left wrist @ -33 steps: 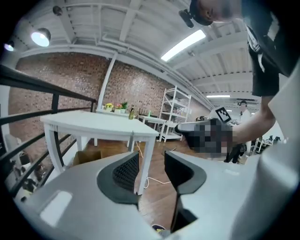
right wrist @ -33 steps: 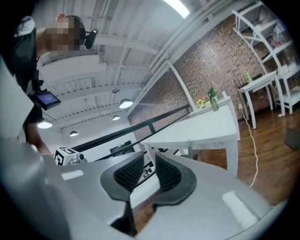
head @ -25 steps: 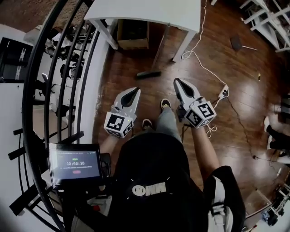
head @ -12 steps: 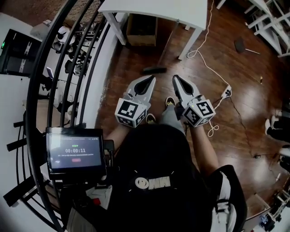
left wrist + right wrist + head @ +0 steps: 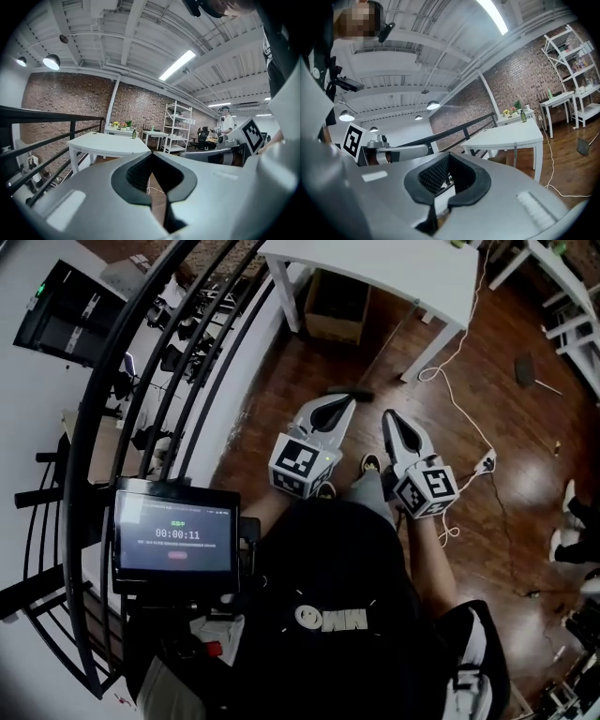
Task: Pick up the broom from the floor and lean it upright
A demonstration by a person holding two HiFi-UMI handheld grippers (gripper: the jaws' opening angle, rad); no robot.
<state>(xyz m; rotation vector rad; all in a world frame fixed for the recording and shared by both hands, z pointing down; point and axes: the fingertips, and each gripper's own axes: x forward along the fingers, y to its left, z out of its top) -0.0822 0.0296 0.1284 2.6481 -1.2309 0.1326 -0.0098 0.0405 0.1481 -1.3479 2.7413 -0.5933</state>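
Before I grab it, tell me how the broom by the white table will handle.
The broom probably lifts light: thin handle, small dark head. The handle looks straight, likely stiff. On the glossy wood floor its head may slide if pushed.

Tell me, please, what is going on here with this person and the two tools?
A person stands on a wooden floor and holds a gripper in each hand. The left gripper and the right gripper are both shut and empty, and they point forward. The broom is just ahead of them. Its head is on the floor and its handle leans up against the white table. Neither gripper holds it, so the broom seems to be leaned already.
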